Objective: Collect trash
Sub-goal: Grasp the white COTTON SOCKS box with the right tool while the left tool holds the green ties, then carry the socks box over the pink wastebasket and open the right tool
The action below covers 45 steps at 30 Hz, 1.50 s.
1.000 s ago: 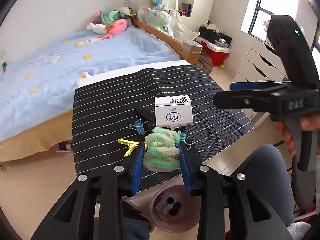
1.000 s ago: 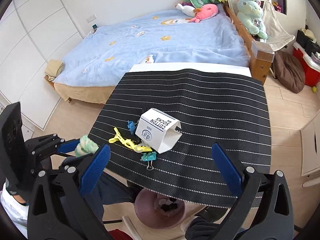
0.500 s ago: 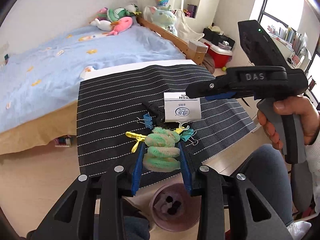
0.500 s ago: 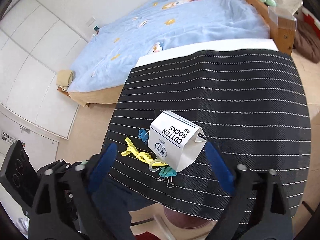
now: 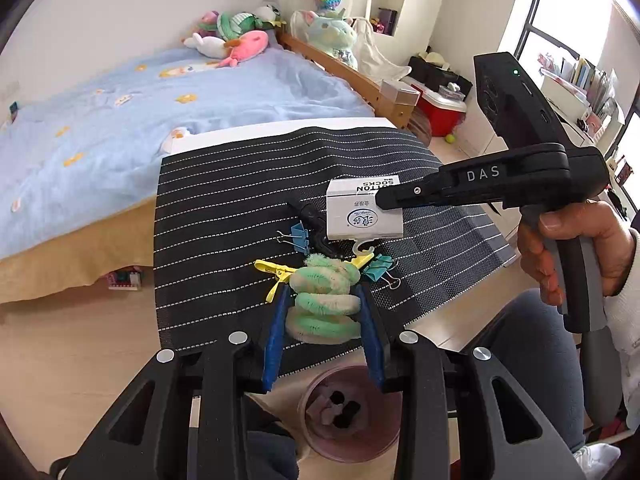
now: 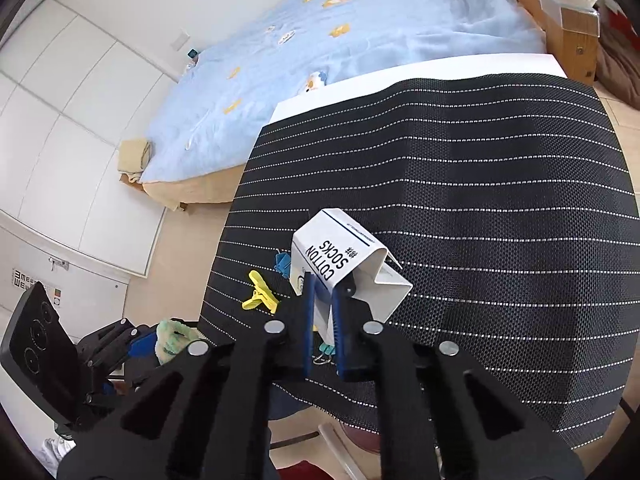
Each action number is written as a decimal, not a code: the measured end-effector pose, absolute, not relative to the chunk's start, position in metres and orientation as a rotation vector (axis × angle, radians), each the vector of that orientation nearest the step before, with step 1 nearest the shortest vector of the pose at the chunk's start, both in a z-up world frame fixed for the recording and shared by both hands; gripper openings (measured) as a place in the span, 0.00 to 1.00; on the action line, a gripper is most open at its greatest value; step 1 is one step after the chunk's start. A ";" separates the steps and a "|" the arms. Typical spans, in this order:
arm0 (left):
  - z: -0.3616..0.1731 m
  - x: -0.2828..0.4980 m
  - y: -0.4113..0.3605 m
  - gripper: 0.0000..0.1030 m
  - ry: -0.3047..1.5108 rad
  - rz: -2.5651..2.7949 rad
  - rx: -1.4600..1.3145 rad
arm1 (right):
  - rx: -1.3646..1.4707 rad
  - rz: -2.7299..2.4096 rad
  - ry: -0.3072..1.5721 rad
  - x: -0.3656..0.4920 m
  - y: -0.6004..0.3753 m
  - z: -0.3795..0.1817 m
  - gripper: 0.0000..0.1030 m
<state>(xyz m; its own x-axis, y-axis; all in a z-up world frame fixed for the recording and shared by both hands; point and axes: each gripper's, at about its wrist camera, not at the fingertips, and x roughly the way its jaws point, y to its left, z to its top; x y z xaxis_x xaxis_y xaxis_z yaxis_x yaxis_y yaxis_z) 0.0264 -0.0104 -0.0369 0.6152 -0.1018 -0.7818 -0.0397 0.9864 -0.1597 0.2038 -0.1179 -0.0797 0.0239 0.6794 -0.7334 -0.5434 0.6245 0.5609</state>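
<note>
Left hand-held gripper: its blue fingers stand partly open and clamp a coiled green-and-cream fuzzy item between them, above the near edge of the bench. In the right wrist view the same gripper appears at lower left with the fuzzy item in its jaws, off the near left corner of the bench.

Right hand-held gripper: the jaws are almost fully closed, pinching the near wall of a white cardboard sleeve printed "COTTON SOCKS". In the left wrist view the black gripper body marked "DAS", held by a hand, reaches the right end of the sock sleeve. Whether the sleeve rests on the bench or is raised cannot be told.

Bench: covered with a black mat with white dotted stripes. Beside the sleeve lie a yellow clothes peg, a blue binder clip, a teal binder clip and a small black object. A white plastic hook projects under the sleeve.

Floor: a pink waste bin stands below the near bench edge, directly under the left gripper, with dark scraps inside.

Background: a bed with a light blue cover and soft toys at its head.
</note>
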 end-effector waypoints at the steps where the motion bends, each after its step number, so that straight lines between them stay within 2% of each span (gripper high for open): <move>1: -0.037 0.026 -0.010 0.33 0.908 -0.037 -0.167 | 0.136 0.953 1.218 0.203 -0.118 -0.079 0.04; 4: -0.037 0.026 -0.011 0.33 0.905 -0.039 -0.165 | 0.132 0.955 1.196 0.200 -0.122 -0.073 0.01; 16: -0.024 0.022 -0.016 0.33 0.882 -0.060 -0.146 | 0.119 0.984 1.099 0.178 -0.147 -0.032 0.01; 30: -0.005 0.002 -0.022 0.33 0.856 -0.084 -0.119 | -0.077 1.011 0.995 0.112 -0.175 0.004 0.00; 45: 0.003 -0.028 -0.033 0.33 0.844 -0.109 -0.114 | -0.206 1.030 1.039 0.050 -0.188 -0.016 0.00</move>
